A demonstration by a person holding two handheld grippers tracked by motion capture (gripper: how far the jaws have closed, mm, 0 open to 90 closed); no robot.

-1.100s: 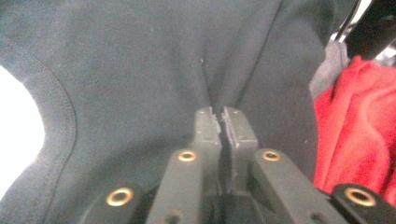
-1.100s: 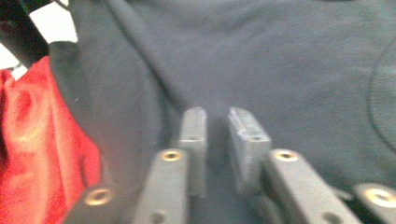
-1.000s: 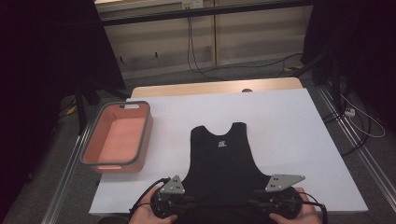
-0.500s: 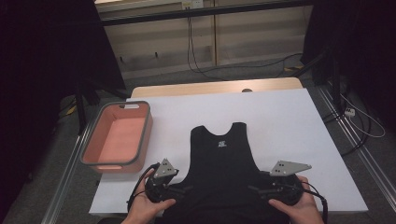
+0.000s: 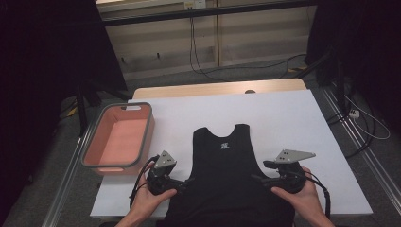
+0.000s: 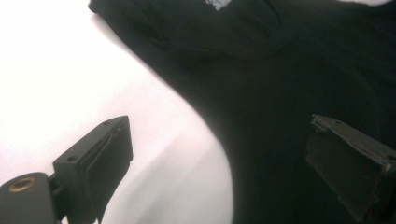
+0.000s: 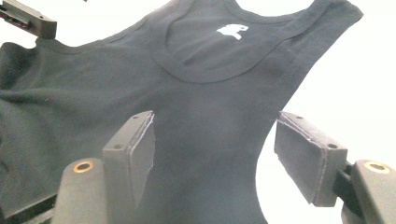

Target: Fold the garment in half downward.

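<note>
**Tank top flat, both my grippers let go**

The black tank top (image 5: 227,175) lies lengthwise, neck toward the tabletop's (image 5: 293,118) far edge, hem at the near edge. Soft ribbed knit, small white logo. My left gripper (image 5: 182,182) and right gripper (image 5: 257,178) have just been opening; each straddles an armhole edge, pads clear of the cloth.

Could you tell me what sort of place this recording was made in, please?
Probably a lab or workshop recording bay, not a home: a table under a white cover framed by metal rails, loose cables on the floor, and dark curtains at the sides.
</note>
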